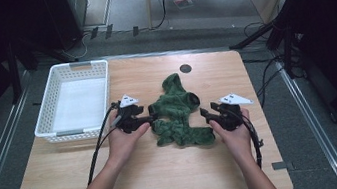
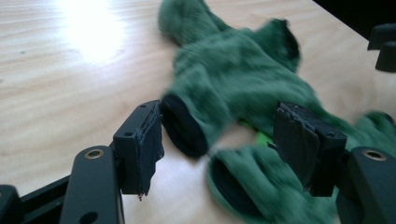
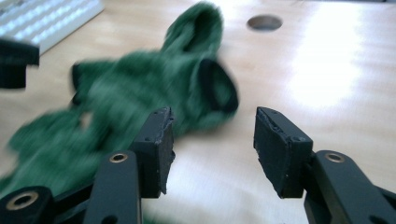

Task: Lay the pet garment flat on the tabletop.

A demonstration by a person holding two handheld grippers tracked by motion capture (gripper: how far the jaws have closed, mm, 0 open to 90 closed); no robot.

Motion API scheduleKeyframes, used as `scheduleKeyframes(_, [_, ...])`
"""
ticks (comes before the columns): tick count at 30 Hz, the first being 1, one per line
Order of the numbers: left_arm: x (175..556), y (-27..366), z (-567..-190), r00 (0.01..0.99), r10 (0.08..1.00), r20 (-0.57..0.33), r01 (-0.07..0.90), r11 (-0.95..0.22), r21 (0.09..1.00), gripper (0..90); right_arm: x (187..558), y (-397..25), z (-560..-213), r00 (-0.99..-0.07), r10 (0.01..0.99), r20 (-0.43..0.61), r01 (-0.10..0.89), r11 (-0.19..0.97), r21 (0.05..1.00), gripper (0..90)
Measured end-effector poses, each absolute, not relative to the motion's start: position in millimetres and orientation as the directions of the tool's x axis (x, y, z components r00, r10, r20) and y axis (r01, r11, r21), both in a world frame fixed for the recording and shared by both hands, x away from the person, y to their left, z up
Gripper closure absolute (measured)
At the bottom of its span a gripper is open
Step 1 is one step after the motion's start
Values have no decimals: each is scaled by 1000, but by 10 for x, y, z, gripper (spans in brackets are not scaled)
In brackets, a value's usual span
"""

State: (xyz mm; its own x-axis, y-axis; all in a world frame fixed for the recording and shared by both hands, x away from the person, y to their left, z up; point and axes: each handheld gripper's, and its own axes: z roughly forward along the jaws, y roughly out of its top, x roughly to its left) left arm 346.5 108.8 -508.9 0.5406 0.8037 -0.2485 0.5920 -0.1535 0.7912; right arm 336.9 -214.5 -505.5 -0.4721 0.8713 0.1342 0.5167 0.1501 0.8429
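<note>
A crumpled green garment [image 1: 177, 113], apparently a small hooded top though blur hides its detail, lies mid-table [image 1: 143, 174] between my two tools, the white basket [image 1: 76, 100] well apart at far left. My left gripper [image 2: 217, 135] stands with jaws apart around a dark-lined cuff [image 2: 184, 126]; my right gripper [image 3: 212, 140] stands equally spread, just beside the other cuff [image 3: 217, 91], clamped on nothing. I judge the step a two-point pickup: I seat each cuff deep between the pads before closing, then lift both evenly
</note>
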Motion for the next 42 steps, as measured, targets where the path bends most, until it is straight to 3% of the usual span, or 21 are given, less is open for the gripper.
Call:
scheduleKeyframes(4, [3292, 1005, -5190, 554, 787, -271, 632, -186, 752, 424, 3069, -2184, -5126, -479, 856, 195, 560, 128, 819, 451])
scheduleKeyframes(7, [3255, 917, -5303, 552, 801, -234, 640, -226, 735, 451, 2927, -2152, -5227, -461, 855, 239, 616, 114, 780, 434])
scheduleKeyframes(9, [3254, 882, -5373, 543, 802, -249, 657, -221, 721, 470, 2878, -2095, -5296, -460, 860, 222, 637, 145, 757, 437])
scheduleKeyframes(11, [3237, 843, -5426, 554, 804, -218, 645, -248, 723, 549, 2856, -2040, -5350, -458, 872, 172, 635, 185, 750, 505])
scheduleKeyframes(13, [3212, 818, -5443, 566, 800, -202, 634, -265, 726, 660, 2846, -2003, -5391, -452, 881, 140, 637, 208, 743, 703])
scheduleKeyframes(15, [3186, 817, -5426, 582, 792, -186, 618, -281, 734, 799, 2828, -1964, -5424, -462, 883, 82, 617, 254, 745, 801])
scheduleKeyframes(18, [3156, 886, -5406, 599, 774, -207, 620, -283, 732, 875, 2835, -1951, -5390, -456, 889, 36, 608, 282, 742, 864])
scheduleKeyframes(25, [3019, 1200, -5381, 618, 722, -310, 668, -276, 691, 894, 2874, -2146, -5368, -378, 926, 3, 614, 248, 749, 879])
scheduleKeyframes(32, [2923, 1423, -5475, 604, 714, -354, 686, -238, 688, 893, 2852, -2273, -5365, -366, 931, -1, 621, 245, 745, 878])
scheduleKeyframes(35, [2878, 1381, -5474, 612, 728, -309, 646, -235, 727, 900, 2863, -2259, -5371, -396, 917, 40, 616, 234, 752, 864])
scheduleKeyframes(39, [2884, 1389, -5477, 610, 728, -312, 647, -232, 726, 822, 2827, -2223, -5380, -409, 912, 17, 592, 251, 766, 811])
scheduleKeyframes(42, [2876, 1409, -5475, 610, 721, -329, 643, -208, 737, 744, 2819, -2239, -5380, -434, 900, 41, 577, 243, 780, 660])
